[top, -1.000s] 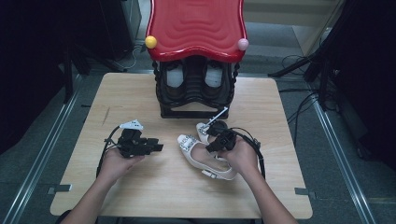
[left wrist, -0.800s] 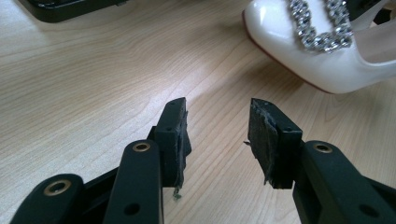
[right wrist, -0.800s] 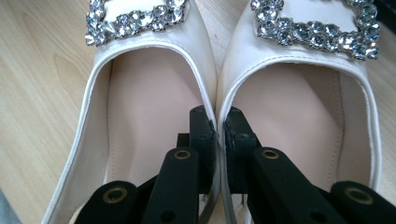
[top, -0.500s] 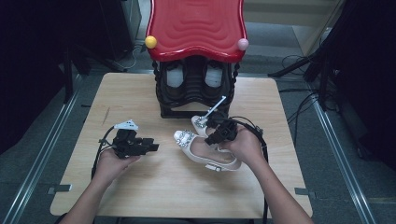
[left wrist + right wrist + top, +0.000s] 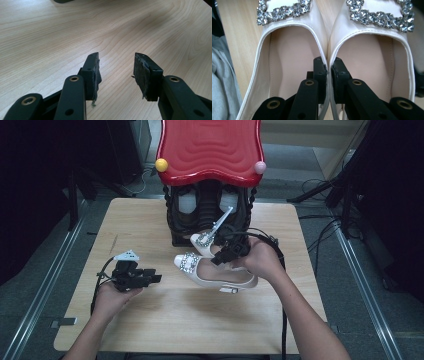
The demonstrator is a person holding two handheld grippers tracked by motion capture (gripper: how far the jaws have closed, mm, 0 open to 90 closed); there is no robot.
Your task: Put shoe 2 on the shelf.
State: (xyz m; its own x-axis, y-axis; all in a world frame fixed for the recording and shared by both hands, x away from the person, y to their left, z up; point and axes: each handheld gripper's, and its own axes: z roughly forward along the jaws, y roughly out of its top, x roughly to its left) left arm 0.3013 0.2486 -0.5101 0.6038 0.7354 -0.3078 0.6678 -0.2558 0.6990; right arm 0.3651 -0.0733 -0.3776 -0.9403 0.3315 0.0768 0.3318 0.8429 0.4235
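Two white pumps with rhinestone buckles are side by side, one point(image 5: 287, 57) to the left and the other point(image 5: 374, 57) to the right in the right gripper view. My right gripper point(image 5: 328, 71) is shut on their two touching inner walls, pinching them together. In the high view the right gripper point(image 5: 225, 256) holds the pair point(image 5: 220, 276) tilted, a little above the table in front of the rack. My left gripper point(image 5: 154, 279) hovers at the table's left. Its jaws stand open over bare wood with nothing between them point(image 5: 116, 62).
A black shoe rack point(image 5: 175, 220) with a wavy red top point(image 5: 210, 147) stands at the table's back middle, with pale shoes point(image 5: 187, 202) inside it. The wooden table point(image 5: 150, 330) has metal rails along both sides. Cables trail from both grippers.
My right gripper has risen with the pair of pumps and moved a little toward the rack. My left hand has drifted slightly left.
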